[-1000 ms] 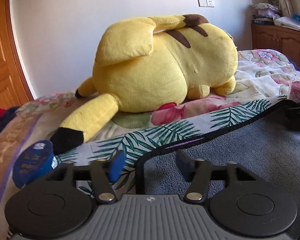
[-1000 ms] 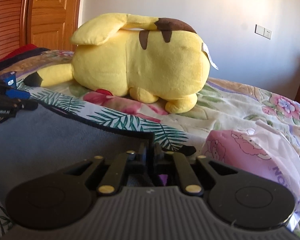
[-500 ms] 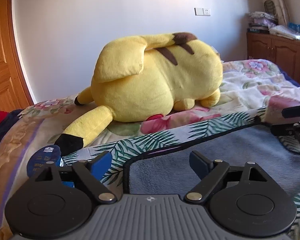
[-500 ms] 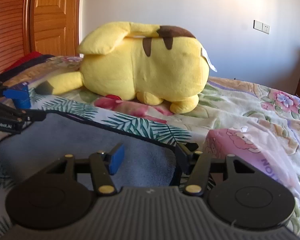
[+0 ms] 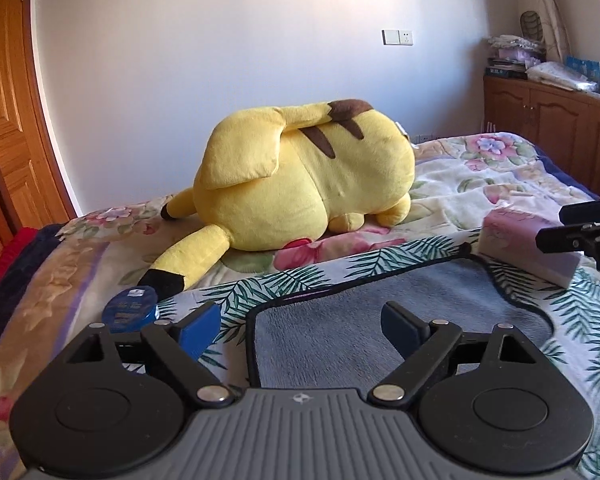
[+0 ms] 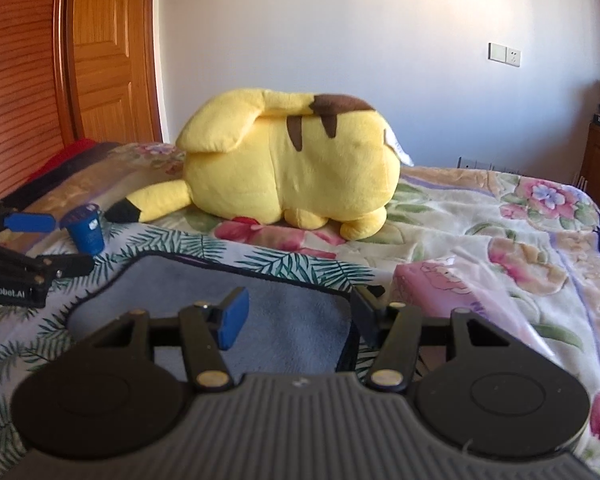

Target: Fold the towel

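Both grippers hung open over the towel [image 5: 380, 320], neither set of fingers touching cloth. The grey towel, edged in dark piping, lay flat on a palm-print sheet [image 5: 340, 272] spread across the bed [image 5: 480, 176], its long axis running crosswise — from one gripper to the other. The left gripper [image 5: 300, 330] stood over the towel's left end, its blue finger outside the hem and its other finger above the grey pile. The right gripper [image 6: 300, 312] mirrored it at the opposite end, with the right-hand corner sitting just inside its dark finger. So each hand was nearest its own corner, and the towel lay directly ahead of and below both sets of fingers; I judged the next fold would turn on each one dropping onto its near edge together.

A yellow plush toy [image 5: 300, 176] sprawled beyond the sheet, well apart from the towel. A small blue cup [image 6: 85, 228] stood near the left gripper — close enough, I thought, to be knocked.
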